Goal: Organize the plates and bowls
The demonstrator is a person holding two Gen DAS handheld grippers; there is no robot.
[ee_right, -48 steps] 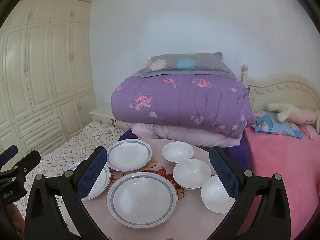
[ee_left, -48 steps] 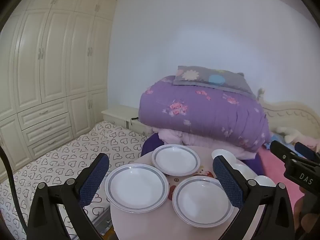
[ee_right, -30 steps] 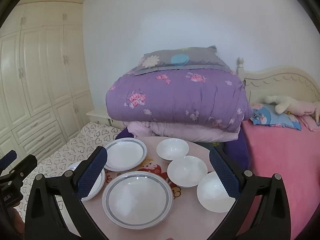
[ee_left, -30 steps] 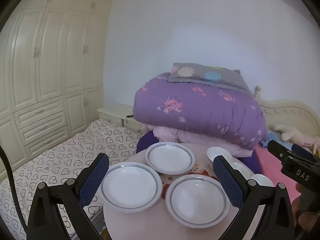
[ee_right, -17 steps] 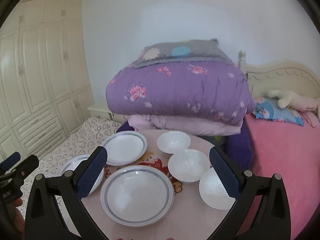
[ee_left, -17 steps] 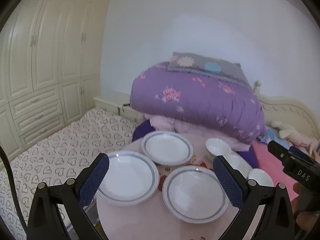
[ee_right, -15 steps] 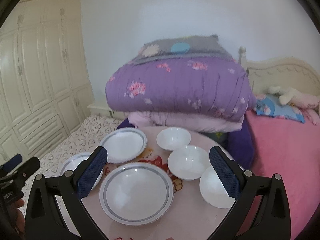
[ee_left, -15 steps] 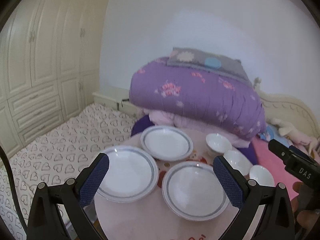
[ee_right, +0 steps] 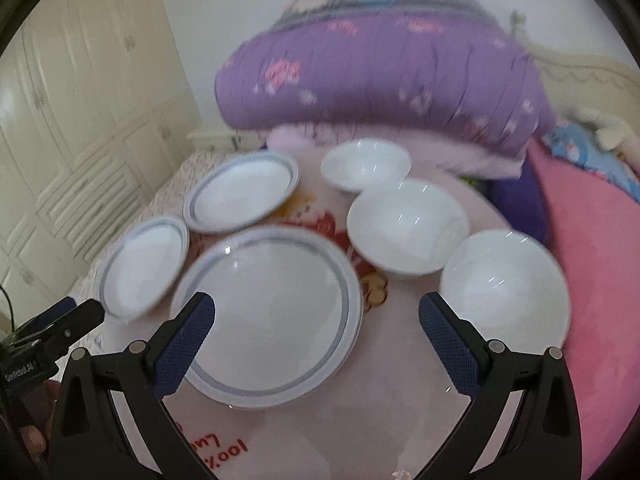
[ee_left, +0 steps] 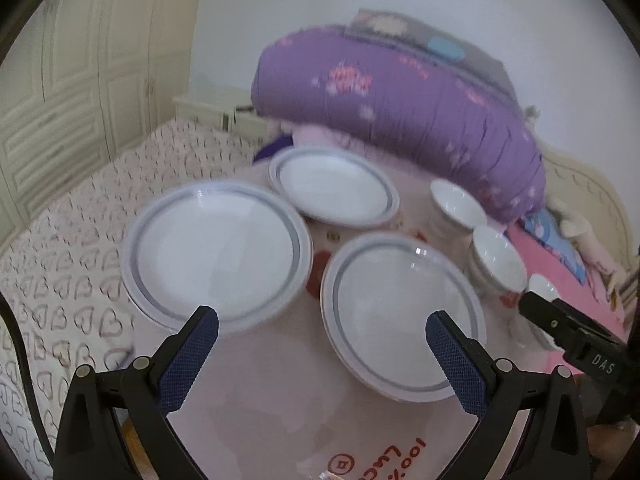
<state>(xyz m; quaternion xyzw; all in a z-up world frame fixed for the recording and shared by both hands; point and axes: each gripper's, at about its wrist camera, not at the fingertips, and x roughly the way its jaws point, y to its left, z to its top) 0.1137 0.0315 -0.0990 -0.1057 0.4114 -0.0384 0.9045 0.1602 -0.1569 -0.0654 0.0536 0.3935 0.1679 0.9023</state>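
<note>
Three white plates with grey-blue rims lie on a round pink table (ee_left: 260,420): a left plate (ee_left: 216,252), a far plate (ee_left: 332,186) and a near right plate (ee_left: 400,312). Three white bowls stand in a row to the right: far bowl (ee_right: 366,164), middle bowl (ee_right: 406,226), near bowl (ee_right: 504,288). My left gripper (ee_left: 322,336) is open and empty above the near edges of the left and right plates. My right gripper (ee_right: 314,316) is open and empty above the near plate (ee_right: 268,320) and the near bowl.
A folded purple quilt (ee_right: 380,64) with a grey pillow on it lies behind the table. A pink bed (ee_right: 592,240) is on the right. A heart-print bed (ee_left: 60,240) and cream wardrobes (ee_left: 60,80) are on the left. The right gripper's body (ee_left: 580,344) shows in the left view.
Both grippers have moved forward and down toward the table, so plates and bowls look larger and closer. Both stay open and empty. No dish has moved.
</note>
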